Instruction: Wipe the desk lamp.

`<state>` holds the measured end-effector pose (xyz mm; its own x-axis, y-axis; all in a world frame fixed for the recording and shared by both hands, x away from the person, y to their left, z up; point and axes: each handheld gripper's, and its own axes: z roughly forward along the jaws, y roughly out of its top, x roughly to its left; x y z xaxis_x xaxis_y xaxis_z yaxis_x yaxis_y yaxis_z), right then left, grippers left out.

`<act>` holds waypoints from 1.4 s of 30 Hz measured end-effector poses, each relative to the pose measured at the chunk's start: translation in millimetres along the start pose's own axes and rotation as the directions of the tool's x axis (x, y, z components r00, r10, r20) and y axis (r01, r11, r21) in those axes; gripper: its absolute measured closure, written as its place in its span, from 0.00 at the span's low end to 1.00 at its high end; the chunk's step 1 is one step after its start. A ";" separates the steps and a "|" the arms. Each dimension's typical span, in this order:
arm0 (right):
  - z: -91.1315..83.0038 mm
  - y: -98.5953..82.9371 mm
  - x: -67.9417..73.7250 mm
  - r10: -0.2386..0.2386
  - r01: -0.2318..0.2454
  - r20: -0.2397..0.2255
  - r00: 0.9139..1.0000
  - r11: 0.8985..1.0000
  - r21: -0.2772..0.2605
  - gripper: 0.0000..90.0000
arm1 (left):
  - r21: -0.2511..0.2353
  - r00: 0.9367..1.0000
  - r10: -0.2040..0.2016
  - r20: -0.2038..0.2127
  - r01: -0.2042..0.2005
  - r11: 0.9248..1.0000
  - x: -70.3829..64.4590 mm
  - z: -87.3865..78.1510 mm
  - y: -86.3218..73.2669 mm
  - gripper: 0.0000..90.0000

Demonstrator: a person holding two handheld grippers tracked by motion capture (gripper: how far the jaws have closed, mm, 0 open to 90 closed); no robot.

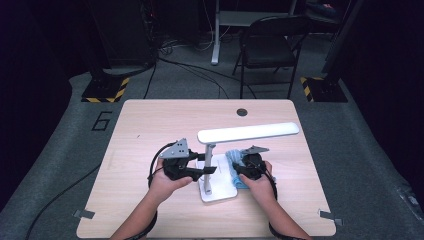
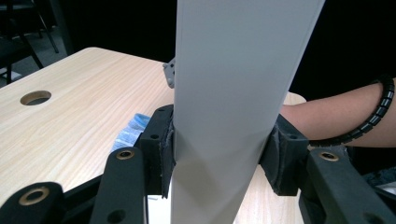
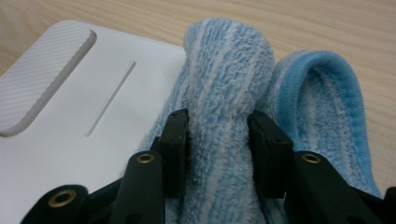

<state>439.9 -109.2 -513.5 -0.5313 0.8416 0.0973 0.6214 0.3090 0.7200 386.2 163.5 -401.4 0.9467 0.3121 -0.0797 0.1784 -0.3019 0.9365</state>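
Observation:
A white desk lamp (image 1: 248,133) stands mid-table on a flat white base (image 1: 221,192), its long head reaching right. My left gripper (image 1: 206,170) is shut on the lamp's grey upright post (image 2: 229,93), one black pad on each side of it. A blue and white striped cloth (image 1: 233,159) lies bunched at the base's right edge. My right gripper (image 1: 238,171) is shut on a fold of that cloth (image 3: 223,107), low over the white base (image 3: 70,116).
The light wood table (image 1: 150,125) has a round cable hole (image 1: 242,112) at its far edge. A black folding chair (image 1: 272,47) and cables stand on the floor beyond. The person's right forearm (image 2: 336,119) with a black coiled band sits behind the post.

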 end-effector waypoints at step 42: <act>-55.4 -19.3 17.6 -0.070 0.066 -0.052 0.996 0.994 -0.086 0.70 | -0.044 0.991 -0.044 -0.128 0.039 0.998 18.9 6.8 1.7 0.57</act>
<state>386.7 -124.8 -487.7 -0.6031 0.7935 0.0820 0.5334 0.3246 0.7811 406.2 162.8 -403.6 0.8958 0.4378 -0.0768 0.2031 -0.2496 0.9468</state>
